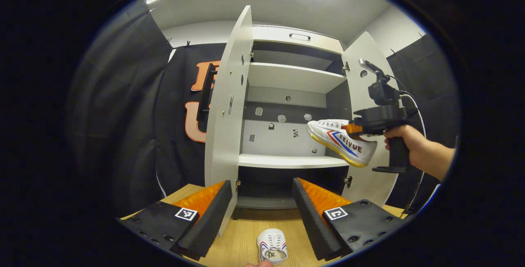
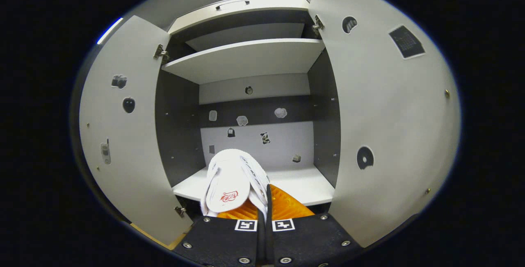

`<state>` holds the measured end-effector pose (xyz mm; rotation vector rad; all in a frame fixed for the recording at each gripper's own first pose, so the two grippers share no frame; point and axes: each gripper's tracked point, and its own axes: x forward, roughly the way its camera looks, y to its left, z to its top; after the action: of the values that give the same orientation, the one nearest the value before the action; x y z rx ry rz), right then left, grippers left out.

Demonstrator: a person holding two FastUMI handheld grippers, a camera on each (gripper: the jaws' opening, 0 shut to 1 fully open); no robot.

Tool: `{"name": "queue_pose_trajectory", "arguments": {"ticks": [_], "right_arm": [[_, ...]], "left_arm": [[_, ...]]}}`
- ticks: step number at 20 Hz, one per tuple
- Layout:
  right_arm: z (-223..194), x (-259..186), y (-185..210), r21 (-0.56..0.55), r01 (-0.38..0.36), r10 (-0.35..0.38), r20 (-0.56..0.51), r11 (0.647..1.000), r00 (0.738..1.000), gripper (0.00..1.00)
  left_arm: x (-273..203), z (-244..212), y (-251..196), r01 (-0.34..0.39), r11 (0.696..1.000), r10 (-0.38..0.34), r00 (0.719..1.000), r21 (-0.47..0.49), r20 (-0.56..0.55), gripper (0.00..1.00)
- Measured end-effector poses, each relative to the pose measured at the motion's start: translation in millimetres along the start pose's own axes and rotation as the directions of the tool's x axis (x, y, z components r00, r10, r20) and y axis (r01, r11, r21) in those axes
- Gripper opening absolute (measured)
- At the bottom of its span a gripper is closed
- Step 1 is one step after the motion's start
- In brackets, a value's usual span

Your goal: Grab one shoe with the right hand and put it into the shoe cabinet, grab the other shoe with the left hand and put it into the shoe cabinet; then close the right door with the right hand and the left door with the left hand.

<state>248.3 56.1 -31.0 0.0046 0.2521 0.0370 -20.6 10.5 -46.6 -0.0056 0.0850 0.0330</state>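
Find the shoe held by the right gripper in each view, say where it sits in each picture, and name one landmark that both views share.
Left gripper view: the held shoe is right of centre, in mid-air in front of the open cabinet, pinched at its heel end by the right gripper.
Right gripper view: the same shoe is at bottom centre, just above the gripper, toe towards the cabinet.
Shared landmark: the white lower shelf.

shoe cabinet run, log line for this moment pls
right gripper: shut on shoe, held before middle shelf | left gripper: open | second shoe: on floor | both doors open
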Motion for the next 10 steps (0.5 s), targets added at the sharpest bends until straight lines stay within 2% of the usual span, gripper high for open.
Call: {"name": "queue_pose_trajectory", "arguments": {"ticks": [3, 6, 7, 10], "right_arm": [[13, 61, 2, -0.066, 0.035, -0.036, -0.014, 0.997, 0.999, 0.00], [1, 118, -1, -0.053, 0.059, -0.064, -0.099, 0.997, 0.993, 0.00], [-5, 135, -5, -0.051, 0.073, -0.079, -0.133, 0.996, 0.988, 0.00], [-34, 171, -24, -0.062, 0.147, -0.158, -0.240, 0.987, 0.958, 0.00]], "left_arm": [[-2, -6, 3, -0.010, 1.000, 0.009, 1.000, -0.017, -0.019, 0.94], [-4, -10, 8, -0.022, 1.000, 0.022, 0.999, -0.022, -0.034, 0.99], [-4, -11, 10, -0.028, 0.999, 0.027, 0.999, -0.022, -0.038, 0.96], [-4, -12, 13, -0.037, 0.999, 0.036, 0.998, -0.028, -0.044, 0.96]]}}
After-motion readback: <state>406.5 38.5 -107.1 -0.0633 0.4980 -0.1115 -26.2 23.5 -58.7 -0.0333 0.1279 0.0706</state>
